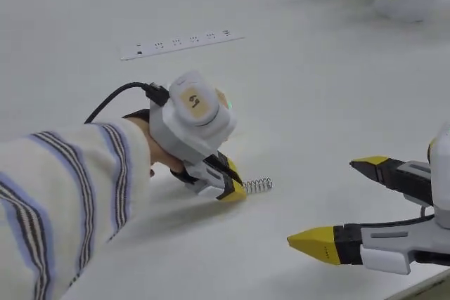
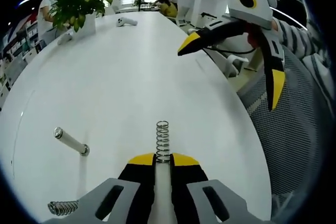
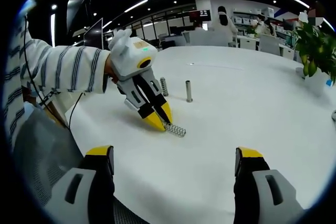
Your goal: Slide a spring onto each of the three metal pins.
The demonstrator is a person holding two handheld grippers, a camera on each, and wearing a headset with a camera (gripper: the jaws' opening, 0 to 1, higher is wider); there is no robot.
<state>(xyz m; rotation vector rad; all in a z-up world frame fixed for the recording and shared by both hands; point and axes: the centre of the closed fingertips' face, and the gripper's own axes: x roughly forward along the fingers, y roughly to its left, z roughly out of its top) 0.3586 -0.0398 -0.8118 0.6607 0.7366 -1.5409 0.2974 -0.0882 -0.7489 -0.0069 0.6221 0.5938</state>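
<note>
My right claw point(image 3: 174, 157) reaches in from the near edge, its yellow-tipped jaws spread wide with bare white counter point(image 3: 252, 114) between them. Ahead and to the left, my left claw point(image 3: 159, 121) tilts down to the counter. Its tips are pinched together on one end of a spring point(image 3: 176, 129), which lies on its side and points right. A striped sleeve point(image 3: 63, 72) leads to that claw. Farther off, a metal pin point(image 3: 188, 91) stands upright, with a second spring point(image 3: 163, 86) standing just left of it, apart. A potted plant point(image 3: 313, 51) sits far right.
</note>
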